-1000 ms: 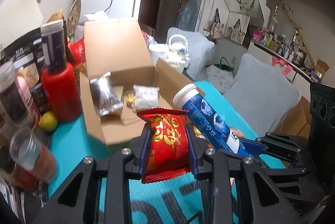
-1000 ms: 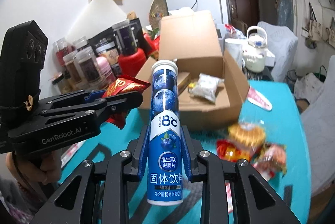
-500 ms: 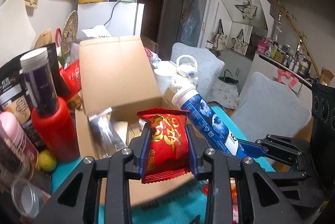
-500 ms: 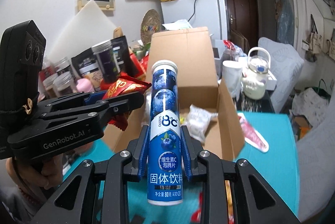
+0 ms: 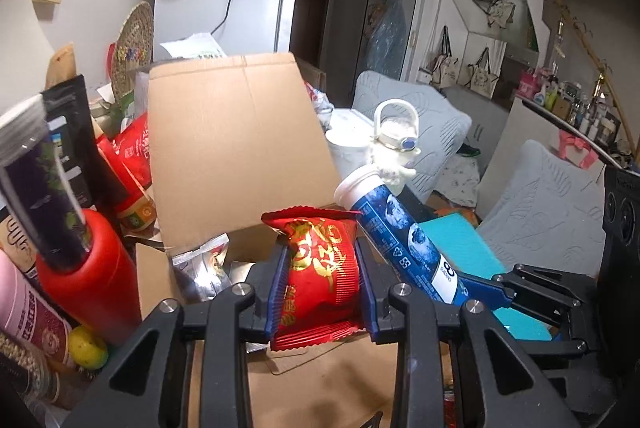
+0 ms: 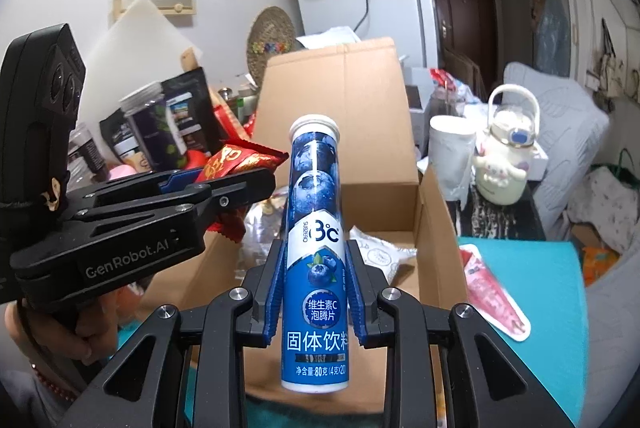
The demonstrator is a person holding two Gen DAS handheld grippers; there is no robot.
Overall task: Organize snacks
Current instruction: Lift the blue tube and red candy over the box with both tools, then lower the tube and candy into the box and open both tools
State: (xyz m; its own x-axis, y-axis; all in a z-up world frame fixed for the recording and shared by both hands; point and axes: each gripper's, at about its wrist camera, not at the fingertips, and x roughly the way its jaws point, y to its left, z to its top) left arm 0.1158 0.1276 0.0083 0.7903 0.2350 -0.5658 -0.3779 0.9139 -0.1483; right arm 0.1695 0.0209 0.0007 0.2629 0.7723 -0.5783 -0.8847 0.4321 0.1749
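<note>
My left gripper (image 5: 320, 260) is shut on a red snack packet (image 5: 318, 276) with gold lettering, held over the front edge of an open cardboard box (image 5: 224, 148). My right gripper (image 6: 315, 268) is shut on a blue tablet tube (image 6: 316, 228) with a white cap, held upright above the same cardboard box (image 6: 344, 132). In the left wrist view the blue tablet tube (image 5: 400, 248) slants up at the right. In the right wrist view the left gripper (image 6: 240, 184) reaches in from the left with the red snack packet (image 6: 240, 164). Silver and white packets (image 6: 376, 252) lie inside the box.
Jars, a red bottle (image 5: 86, 276) and dark bags (image 6: 184, 116) crowd the box's left side. A white cup (image 6: 450, 156) and a cream kettle-shaped bottle (image 6: 508, 164) stand to its right. A red-white wrapper (image 6: 492, 300) lies on the teal tabletop (image 6: 532, 268). A hand (image 6: 76, 328) holds the left gripper.
Both grippers have moved forward toward the box, each keeping its grip. The box now fills much more of both views, and the loose snacks on the teal table have dropped out of sight.
</note>
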